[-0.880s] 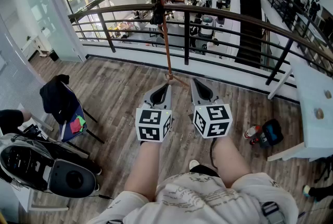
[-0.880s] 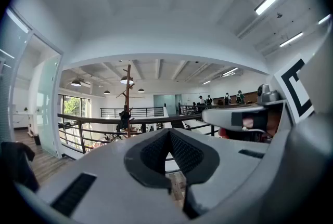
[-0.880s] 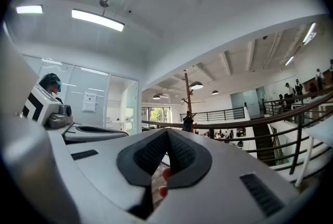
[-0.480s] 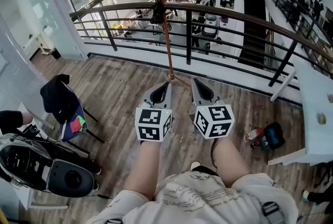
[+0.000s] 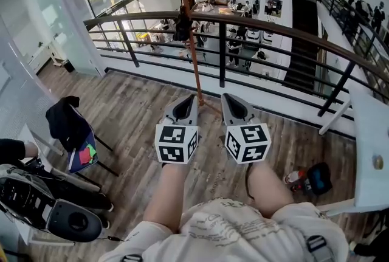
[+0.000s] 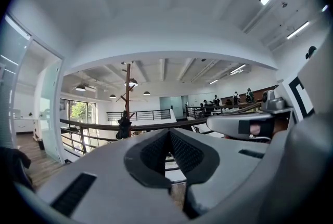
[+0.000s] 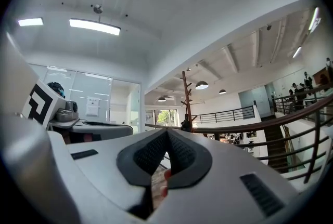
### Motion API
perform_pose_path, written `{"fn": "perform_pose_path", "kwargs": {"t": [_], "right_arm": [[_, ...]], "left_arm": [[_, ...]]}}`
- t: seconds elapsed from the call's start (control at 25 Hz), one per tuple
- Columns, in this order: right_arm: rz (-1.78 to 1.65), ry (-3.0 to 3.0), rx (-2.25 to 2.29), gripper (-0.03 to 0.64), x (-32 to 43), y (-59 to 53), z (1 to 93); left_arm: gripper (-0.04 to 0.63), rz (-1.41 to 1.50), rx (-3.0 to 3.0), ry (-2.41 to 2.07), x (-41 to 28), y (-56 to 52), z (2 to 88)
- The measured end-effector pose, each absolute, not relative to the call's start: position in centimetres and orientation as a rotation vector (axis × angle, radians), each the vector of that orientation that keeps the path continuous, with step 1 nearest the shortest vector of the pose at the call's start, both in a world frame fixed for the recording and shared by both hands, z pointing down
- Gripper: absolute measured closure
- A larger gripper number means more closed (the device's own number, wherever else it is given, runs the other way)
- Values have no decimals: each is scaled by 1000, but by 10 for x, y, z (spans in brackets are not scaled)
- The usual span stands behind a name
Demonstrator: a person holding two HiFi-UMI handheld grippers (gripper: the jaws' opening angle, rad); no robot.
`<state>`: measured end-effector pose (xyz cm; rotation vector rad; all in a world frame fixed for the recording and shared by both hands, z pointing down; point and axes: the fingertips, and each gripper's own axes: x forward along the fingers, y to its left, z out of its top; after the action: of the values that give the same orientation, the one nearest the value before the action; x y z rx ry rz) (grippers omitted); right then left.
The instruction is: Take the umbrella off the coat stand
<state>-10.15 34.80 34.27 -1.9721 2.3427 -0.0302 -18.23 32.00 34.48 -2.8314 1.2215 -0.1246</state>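
Umbrella (image 5: 182, 27) on stand (image 5: 193, 63), L gripper (image 5: 193, 96), R gripper (image 5: 223, 96) closed

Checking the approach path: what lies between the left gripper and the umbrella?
Nothing: the left gripper view shows only open air between the left gripper and the umbrella on the coat stand.

Hand-held grippers: two (left (image 5: 193, 97), right (image 5: 223, 96)); coat stand (image 5: 193, 66): one; umbrella (image 5: 182, 26): one; chair (image 5: 82, 154): one.

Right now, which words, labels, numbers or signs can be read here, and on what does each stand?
None can be read.
The cubes of the left tool and right tool: black square patterns, no letters.
A posted sheet: too blurred.
The shirt print: too small.
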Motion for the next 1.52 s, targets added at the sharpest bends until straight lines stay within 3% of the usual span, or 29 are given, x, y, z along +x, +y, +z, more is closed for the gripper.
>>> {"fn": "perform_pose_path", "kwargs": {"t": [0.28,0.48,0.88,1.52], "right_arm": [[-42,2369,-1939,624,-44,290,330],[-49,2376,-1932,624,-65,254,353],[-83,2420,-1891,624,-39,199,368],[-41,2437,-1904,624,-17,-14,355]], "left_arm": [[592,-136,-2842,1268,-128,261,340],[592,-165,-2838,1271,-143,223,367],[592,-144,-2806,1290,-112,172,370],[592,-133,-2806,1281,-88,-45,353]]}}
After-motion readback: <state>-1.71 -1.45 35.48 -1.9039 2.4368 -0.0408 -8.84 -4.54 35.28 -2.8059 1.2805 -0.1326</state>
